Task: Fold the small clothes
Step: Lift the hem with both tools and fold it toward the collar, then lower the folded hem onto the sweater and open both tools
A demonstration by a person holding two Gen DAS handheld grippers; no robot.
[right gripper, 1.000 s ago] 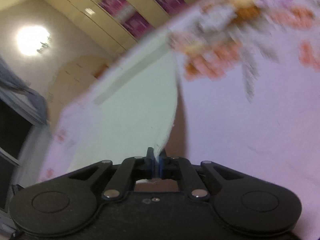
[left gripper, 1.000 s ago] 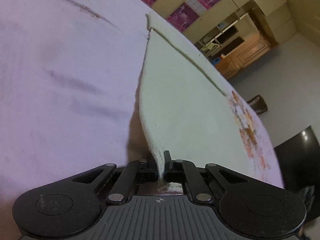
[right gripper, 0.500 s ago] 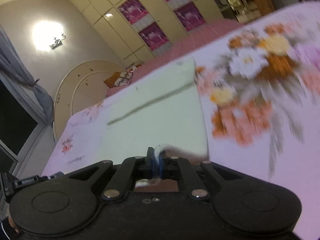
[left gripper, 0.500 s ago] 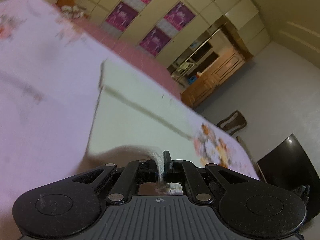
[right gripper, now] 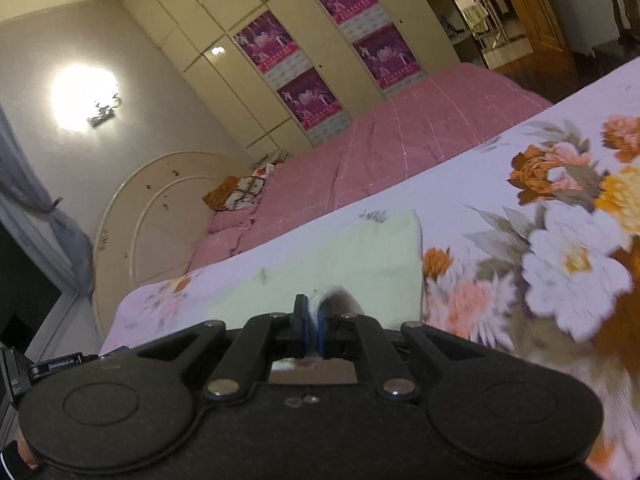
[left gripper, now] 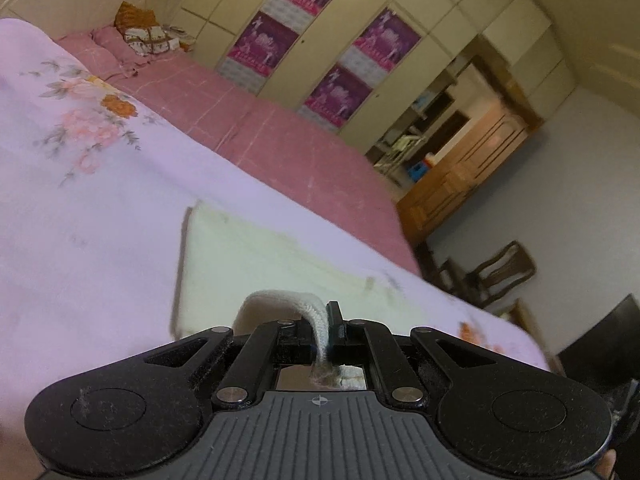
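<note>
A pale cream garment (left gripper: pixel 256 256) lies flat on the lilac flowered bedspread (left gripper: pixel 88 208). My left gripper (left gripper: pixel 322 322) is shut on the garment's ribbed near edge, which arches up from the cloth into the jaws. In the right wrist view the same garment (right gripper: pixel 360 252) lies ahead, and my right gripper (right gripper: pixel 314 316) is shut on its other near corner, a thin fold of cloth pinched between the blue pads. Both held corners are lifted and carried over the flat part of the garment.
A pink quilt (left gripper: pixel 256 128) covers the far half of the bed, with pillows (left gripper: pixel 148 38) by a round headboard (right gripper: pixel 160 196). Cream wardrobes with purple posters (right gripper: pixel 304 80) line the wall. A wooden chair (left gripper: pixel 500 276) and a dark object (left gripper: pixel 600 344) stand past the bed's right edge.
Both grippers rose and travelled forward over the garment, drawing its near edge over the flat part. The view swung from the bedspread close below up to the room and far bed.
</note>
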